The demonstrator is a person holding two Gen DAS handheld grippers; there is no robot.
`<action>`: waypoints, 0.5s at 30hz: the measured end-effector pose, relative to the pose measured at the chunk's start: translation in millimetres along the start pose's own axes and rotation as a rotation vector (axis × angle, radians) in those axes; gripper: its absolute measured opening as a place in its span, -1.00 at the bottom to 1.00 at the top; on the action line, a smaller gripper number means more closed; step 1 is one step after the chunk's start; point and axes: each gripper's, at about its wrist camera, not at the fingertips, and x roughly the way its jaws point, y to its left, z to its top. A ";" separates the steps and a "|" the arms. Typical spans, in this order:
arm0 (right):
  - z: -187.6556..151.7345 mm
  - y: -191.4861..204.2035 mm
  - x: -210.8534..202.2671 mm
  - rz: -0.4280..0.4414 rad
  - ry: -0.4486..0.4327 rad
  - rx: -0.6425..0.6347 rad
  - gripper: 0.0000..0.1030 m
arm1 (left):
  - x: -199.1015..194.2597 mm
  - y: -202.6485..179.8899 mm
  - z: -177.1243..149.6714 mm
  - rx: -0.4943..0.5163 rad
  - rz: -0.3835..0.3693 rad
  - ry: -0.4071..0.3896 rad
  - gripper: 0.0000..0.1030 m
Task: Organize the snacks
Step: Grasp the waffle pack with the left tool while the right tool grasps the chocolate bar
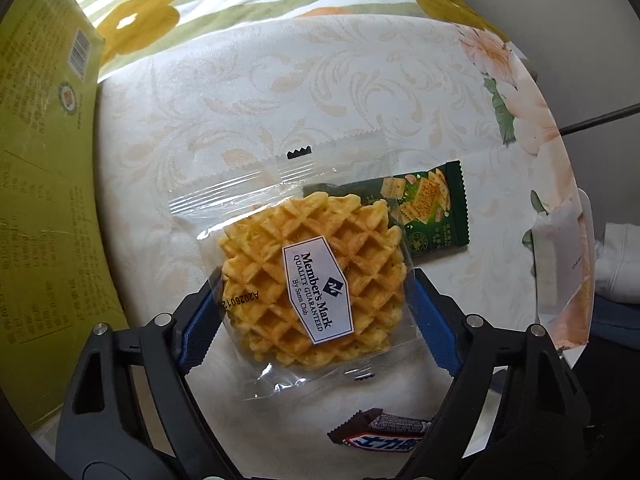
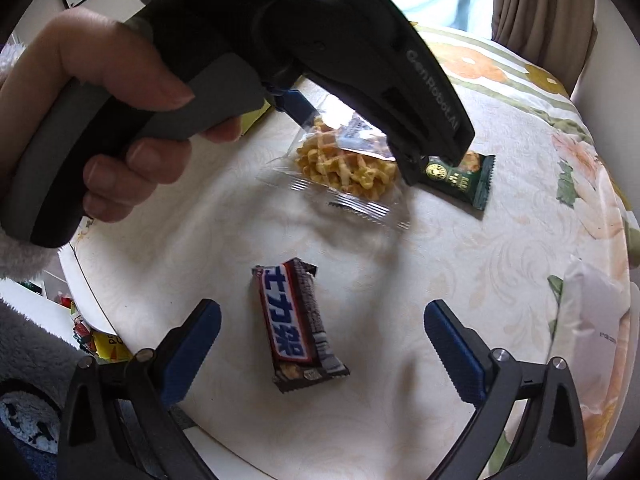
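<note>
Table (image 2: 168, 240) floral-clothed | waffle pack (image 1: 312, 276) bracketed by left tool (image 1: 316, 312), contact unclear | chocolate bar (image 2: 298, 324) between open right tool (image 2: 322, 332)

My left gripper (image 1: 314, 300) straddles the waffle packet (image 1: 308, 276), blue pads hard against its sides with no spare room. At two o'clock the green cracker packet (image 1: 430, 208) tucks under the waffle's corner. The yellow-green box (image 1: 44, 184) walls off nine o'clock. Bare tablecloth (image 1: 260, 96) lies free toward twelve. My right gripper (image 2: 322, 340) brackets the chocolate bar (image 2: 298, 326) with clear cloth either side; my left hand (image 2: 96, 120) and its tool crowd eleven o'clock.
</note>
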 end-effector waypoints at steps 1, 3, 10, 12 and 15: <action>0.0 0.7 0.3 0.001 0.005 -0.007 0.83 | -0.4 -0.3 -0.9 0.007 0.001 -0.002 0.61; -0.3 5.1 4.0 -0.003 0.016 -0.028 0.66 | -0.9 -0.3 -2.1 0.017 0.003 -0.005 0.59; -2.9 18.2 7.5 -0.038 0.022 -0.057 0.26 | -4.7 3.5 -5.7 0.011 -0.009 -0.014 0.53; -4.0 22.2 7.1 -0.046 0.022 -0.080 0.12 | -5.7 4.4 -6.9 0.007 -0.007 -0.016 0.53; -8.9 31.6 7.1 -0.059 0.025 -0.105 0.02 | -7.8 4.6 -8.4 0.008 -0.006 -0.022 0.52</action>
